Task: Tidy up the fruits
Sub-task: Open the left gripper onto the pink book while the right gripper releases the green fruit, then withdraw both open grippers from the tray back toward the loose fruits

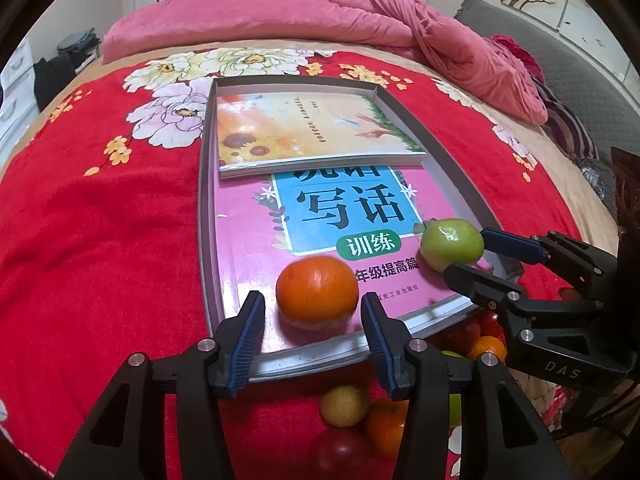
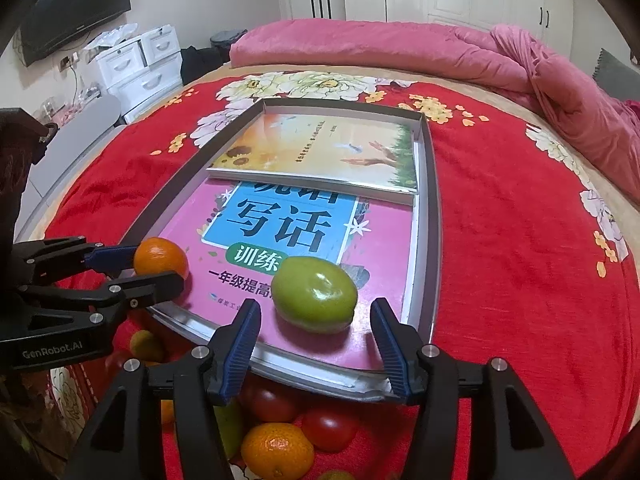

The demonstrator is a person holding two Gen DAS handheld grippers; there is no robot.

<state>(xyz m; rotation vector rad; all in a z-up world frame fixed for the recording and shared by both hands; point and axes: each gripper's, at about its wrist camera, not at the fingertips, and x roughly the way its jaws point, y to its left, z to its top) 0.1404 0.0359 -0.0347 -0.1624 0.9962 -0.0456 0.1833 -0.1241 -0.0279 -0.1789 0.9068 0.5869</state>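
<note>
An orange (image 1: pixel 317 287) rests on the pink book (image 1: pixel 256 240) in the grey tray (image 1: pixel 205 208), between the open fingers of my left gripper (image 1: pixel 313 320), which do not touch it. A green fruit (image 2: pixel 314 294) rests on the same book (image 2: pixel 384 248), between the open fingers of my right gripper (image 2: pixel 316 330), also apart from it. Each gripper shows in the other's view: the right one (image 1: pixel 476 256) around the green fruit (image 1: pixel 452 244), the left one (image 2: pixel 148 266) around the orange (image 2: pixel 161 261).
A pile of loose fruit lies on the red bedspread below the tray's near edge: oranges (image 2: pixel 277 451), tomatoes (image 2: pixel 330 428), a yellow fruit (image 1: pixel 345 405). A second book (image 1: pixel 308 132) lies at the tray's far end. Pink duvet (image 1: pixel 280 16) lies behind.
</note>
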